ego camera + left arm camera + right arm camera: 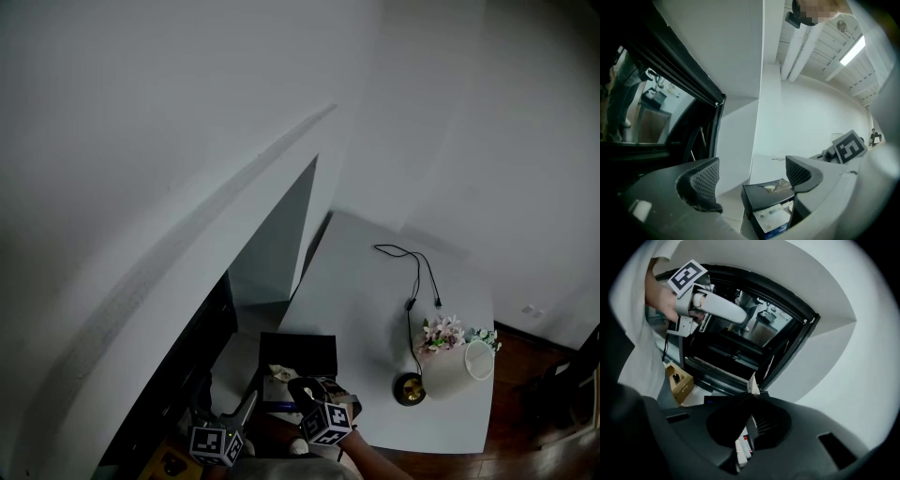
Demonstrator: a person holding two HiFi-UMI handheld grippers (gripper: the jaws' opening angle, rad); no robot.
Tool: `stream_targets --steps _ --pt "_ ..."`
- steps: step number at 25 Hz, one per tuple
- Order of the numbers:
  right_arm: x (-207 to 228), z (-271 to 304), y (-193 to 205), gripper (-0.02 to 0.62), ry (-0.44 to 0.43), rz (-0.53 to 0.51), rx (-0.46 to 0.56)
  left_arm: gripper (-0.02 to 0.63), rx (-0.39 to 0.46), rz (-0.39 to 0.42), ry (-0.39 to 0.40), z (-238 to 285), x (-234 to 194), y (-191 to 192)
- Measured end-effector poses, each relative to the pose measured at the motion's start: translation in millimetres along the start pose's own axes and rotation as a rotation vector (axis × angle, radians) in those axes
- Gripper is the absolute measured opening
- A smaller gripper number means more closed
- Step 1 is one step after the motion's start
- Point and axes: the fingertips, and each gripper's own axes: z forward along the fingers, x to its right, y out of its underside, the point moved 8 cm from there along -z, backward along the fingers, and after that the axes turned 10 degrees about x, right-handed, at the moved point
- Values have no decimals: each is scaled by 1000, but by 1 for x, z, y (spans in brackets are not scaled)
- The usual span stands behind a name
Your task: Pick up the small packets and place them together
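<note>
Gloom over lower centre of head view: both grippers cut by bottom edge, contents of black box [298,349] unreadable. Plain white table [375,281] against white walls. At centre of right gripper view, small packet [752,385] pinched between closed jaws of right gripper [751,401], tip poking up. Jaws of left gripper [752,173] wide apart, empty, box low between them.

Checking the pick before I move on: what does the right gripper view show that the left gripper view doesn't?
Only the right gripper view: a small packet pinched in the shut right gripper, and a cardboard box. Only the left gripper view: the left gripper with jaws apart and nothing between the pads, and the black box beyond them. Both: the dark window frame, and each shows the other gripper.
</note>
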Motion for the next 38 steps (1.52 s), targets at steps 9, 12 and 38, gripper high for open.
stream_targets --steps 9,12,38 --pt "29 87 28 2 -8 -96 -81 431 6 8 -7 -5 -2 -4" --pt "16 102 44 2 -87 -100 -112 431 12 3 -21 -8 -6 -2" --pt "55 -79 -9 395 424 565 544 430 12 25 91 15 18 -6"
